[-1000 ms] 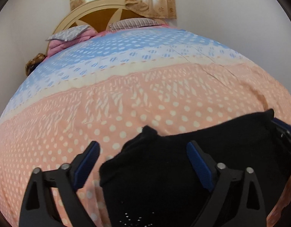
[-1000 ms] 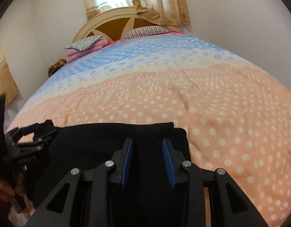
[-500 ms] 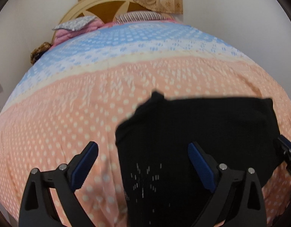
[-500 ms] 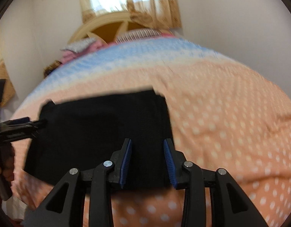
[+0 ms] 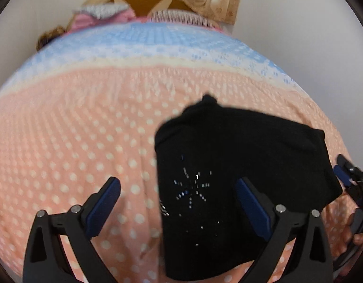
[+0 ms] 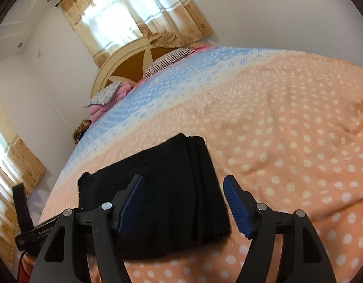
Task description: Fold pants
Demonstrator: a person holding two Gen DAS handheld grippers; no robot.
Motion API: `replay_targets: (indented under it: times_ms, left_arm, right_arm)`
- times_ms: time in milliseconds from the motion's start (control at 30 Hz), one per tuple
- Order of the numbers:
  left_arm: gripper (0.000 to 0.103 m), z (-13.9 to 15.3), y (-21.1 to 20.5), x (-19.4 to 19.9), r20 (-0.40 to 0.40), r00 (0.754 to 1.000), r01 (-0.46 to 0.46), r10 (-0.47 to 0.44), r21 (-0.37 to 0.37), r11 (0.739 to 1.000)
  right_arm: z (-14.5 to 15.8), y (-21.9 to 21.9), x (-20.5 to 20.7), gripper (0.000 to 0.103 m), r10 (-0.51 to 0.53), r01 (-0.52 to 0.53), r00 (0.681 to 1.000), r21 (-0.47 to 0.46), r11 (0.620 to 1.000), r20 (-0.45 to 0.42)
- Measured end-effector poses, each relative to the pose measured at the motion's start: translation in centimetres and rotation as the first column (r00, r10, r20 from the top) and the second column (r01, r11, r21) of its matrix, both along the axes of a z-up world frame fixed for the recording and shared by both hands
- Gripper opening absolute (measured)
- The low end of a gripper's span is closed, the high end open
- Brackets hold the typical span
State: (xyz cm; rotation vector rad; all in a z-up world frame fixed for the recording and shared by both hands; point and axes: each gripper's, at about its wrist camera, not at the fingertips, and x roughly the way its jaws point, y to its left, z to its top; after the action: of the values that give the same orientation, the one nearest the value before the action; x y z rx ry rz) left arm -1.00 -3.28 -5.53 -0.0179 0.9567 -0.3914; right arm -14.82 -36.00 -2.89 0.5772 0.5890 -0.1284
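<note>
The black pants lie folded in a compact block on the peach dotted bedspread. My left gripper hovers open above the block's left edge, its pads clear of the cloth. In the right wrist view the pants show stacked layers along their right side. My right gripper is above that side with its jaws opening. The cloth lies below and between the pads, which do not press on it. Each gripper shows in the other's view: the right gripper and the left gripper.
The bedspread turns blue toward the headboard. Pillows and a pink bundle lie there. Curtains hang behind. White walls flank the bed. A hand holds the right gripper.
The right gripper's jaws have spread from nearly shut to wide apart, off the pants. Both views have rolled and shifted. The folded pants now lie further right in the left wrist view.
</note>
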Motion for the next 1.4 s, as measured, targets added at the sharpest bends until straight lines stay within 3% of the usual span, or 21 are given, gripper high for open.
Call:
replay_targets:
  times_ms: [67, 133, 267, 333, 400, 467, 500, 567, 600, 700, 900, 1067, 1400]
  left_arm:
    - [0.101, -1.4, -0.5, 0.3, -0.071, 0.997, 0.011, -0.012, -0.005, 1.000]
    - [0.101, -1.8, -0.7, 0.1, -0.052, 0.999, 0.000, 0.000, 0.003, 1.000]
    - [0.103, -1.9, -1.3, 0.1, -0.052, 0.999, -0.013, 0.014, 0.019, 1.000]
    - [0.102, -1.8, -1.7, 0.0, -0.045, 0.999, -0.015, 0.017, 0.030, 0.999]
    - [0.098, -1.6, -2.0, -0.2, -0.035, 0.999, -0.005, 0.007, 0.044, 0.999]
    - [0.085, -1.1, -2.3, -0.5, -0.016, 1.000, 0.021, -0.020, 0.054, 0.998]
    - [0.065, -0.8, -2.4, -0.6, -0.016, 0.999, 0.046, -0.046, 0.043, 0.998]
    - [0.052, -0.2, -3.3, -1.1, 0.013, 0.997, 0.070, -0.071, 0.069, 0.995]
    - [0.039, -0.1, -3.6, -1.3, 0.024, 0.996, 0.086, -0.088, 0.083, 0.993]
    - [0.027, 0.2, -4.3, -1.6, 0.042, 0.994, 0.100, -0.105, 0.110, 0.989]
    - [0.022, 0.8, -4.0, -1.4, 0.044, 0.993, 0.103, -0.108, 0.103, 0.989]
    - [0.021, 2.1, -3.1, -2.2, 0.074, 0.992, 0.100, -0.106, 0.078, 0.992]
    - [0.019, 4.5, -1.6, -2.0, 0.153, 0.985, 0.071, -0.079, 0.059, 0.996]
  right_arm:
    - [-1.2, -0.1, 1.4, 0.070, 0.001, 0.000, 0.999, 0.014, 1.000, -0.052]
    - [-2.5, 0.3, 2.3, 0.070, -0.002, 0.004, 0.995, 0.015, 1.000, -0.101]
    - [-2.5, 2.2, 2.1, 0.070, -0.012, 0.005, 0.995, -0.070, 0.998, -0.098]
    - [-2.4, 3.5, 2.4, 0.065, 0.000, -0.018, 0.992, -0.137, 0.990, -0.128]
    - [-2.0, 5.1, 2.5, 0.051, 0.012, -0.044, 0.989, -0.219, 0.975, -0.149]
    - [-1.8, 6.0, 2.4, 0.040, 0.014, -0.053, 0.988, -0.257, 0.965, -0.151]
    - [-1.6, 6.6, 2.4, 0.036, 0.016, -0.059, 0.988, -0.283, 0.957, -0.153]
    - [-1.4, 7.5, 2.6, 0.033, 0.009, -0.062, 0.987, -0.327, 0.943, -0.161]
    - [-1.4, 8.0, 2.7, 0.032, 0.002, -0.060, 0.986, -0.352, 0.934, -0.164]
    - [-1.2, 8.6, 2.3, 0.030, -0.007, -0.059, 0.986, -0.395, 0.917, -0.164]
    - [-0.5, 8.7, 1.7, 0.029, -0.016, -0.039, 0.990, -0.390, 0.920, -0.137]
    - [1.3, 9.4, 0.6, 0.028, -0.012, -0.028, 0.996, -0.421, 0.907, -0.093]
    - [3.9, 10.9, 0.6, 0.028, 0.025, -0.037, 0.999, -0.391, 0.920, -0.036]
